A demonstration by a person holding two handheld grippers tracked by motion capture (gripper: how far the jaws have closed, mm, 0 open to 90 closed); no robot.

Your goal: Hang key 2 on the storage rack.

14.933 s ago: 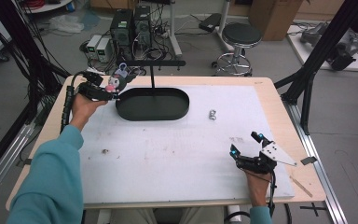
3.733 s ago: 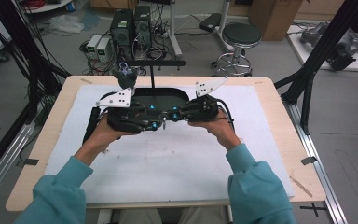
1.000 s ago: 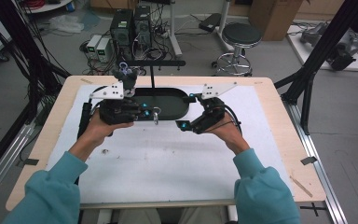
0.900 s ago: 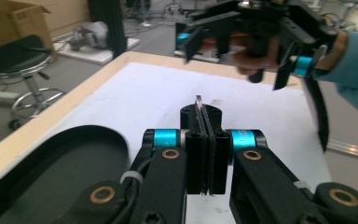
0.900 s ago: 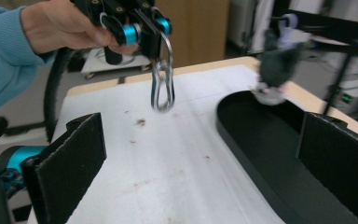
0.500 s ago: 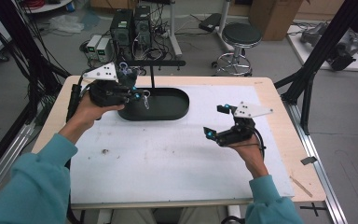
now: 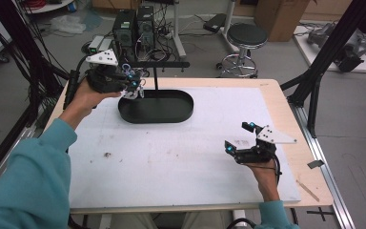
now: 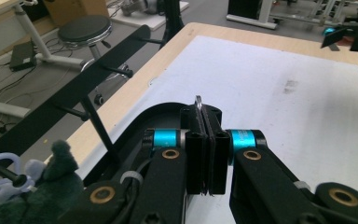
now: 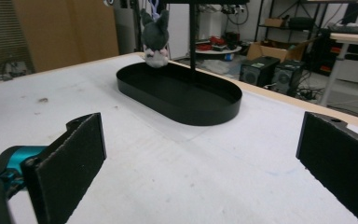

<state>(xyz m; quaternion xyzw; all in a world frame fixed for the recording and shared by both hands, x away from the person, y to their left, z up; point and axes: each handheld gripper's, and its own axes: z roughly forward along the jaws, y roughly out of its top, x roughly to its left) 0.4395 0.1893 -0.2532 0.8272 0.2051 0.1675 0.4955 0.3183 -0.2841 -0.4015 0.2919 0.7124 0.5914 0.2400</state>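
Plush keychain toy [image 9: 155, 36] hung at the near-left end of the oval black tray [image 7: 171, 114], beneath the left gripper [image 7: 132, 86], whose jaws were pressed together on the toy's thin metal ring [image 8: 198, 101]. Half a second earlier the right gripper [image 7: 238, 138] had been higher and nearer the tray; it now sat low over the white mat [image 7: 171, 157] near the table's right edge, well apart from the tray, jaws wide apart and empty. The left hand [image 7: 88, 95] had lifted slightly.
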